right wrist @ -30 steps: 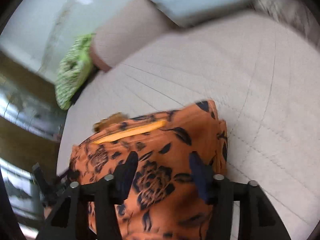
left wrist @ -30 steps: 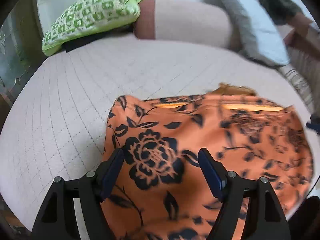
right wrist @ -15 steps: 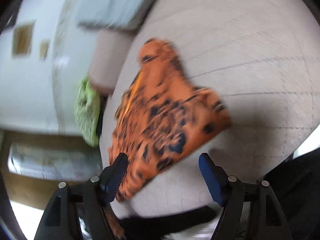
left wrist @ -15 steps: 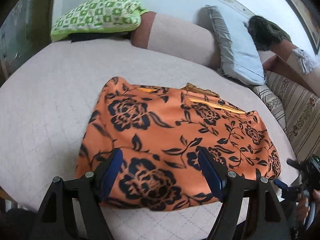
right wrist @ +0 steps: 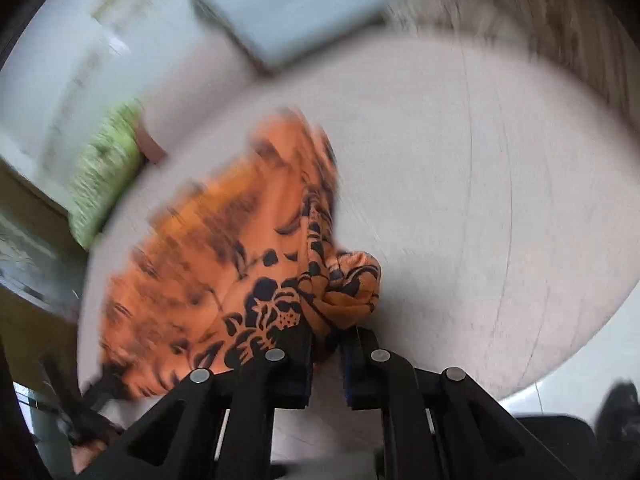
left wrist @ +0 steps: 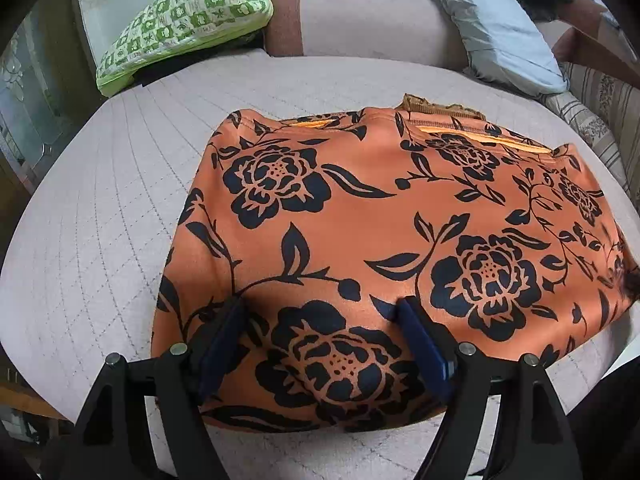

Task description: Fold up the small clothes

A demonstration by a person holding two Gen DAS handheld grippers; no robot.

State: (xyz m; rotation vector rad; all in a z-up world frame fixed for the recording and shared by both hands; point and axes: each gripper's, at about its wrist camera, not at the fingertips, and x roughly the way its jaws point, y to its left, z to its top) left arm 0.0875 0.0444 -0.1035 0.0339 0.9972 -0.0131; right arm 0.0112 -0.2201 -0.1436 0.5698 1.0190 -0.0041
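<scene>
We are over a wide bed [left wrist: 100,208] with a pale quilted cover, and along its far edge lie a long pinkish bolster [left wrist: 368,20], a grey-blue pillow [left wrist: 504,36] and a green-and-white patterned cushion [left wrist: 180,28]. The orange garment [left wrist: 380,220] with its dark floral print is spread flat in the middle of the bed, taking up much of the near half; a yellow-orange band runs along its far edge, with a bit of brownish trim poking out behind it. Our left gripper [left wrist: 320,336] hangs over the near hem of the garment with its fingers spread wide, the blue pads [left wrist: 420,344] apart and nothing pinched between them. Our right gripper [right wrist: 326,344] is at the garment's right-hand corner, where the cloth is bunched into a small lump [right wrist: 348,288]; its jaws are closing and the bunched corner sits between the pads, which already press on it. The right wrist view is smeared with motion blur away from the gripper.
</scene>
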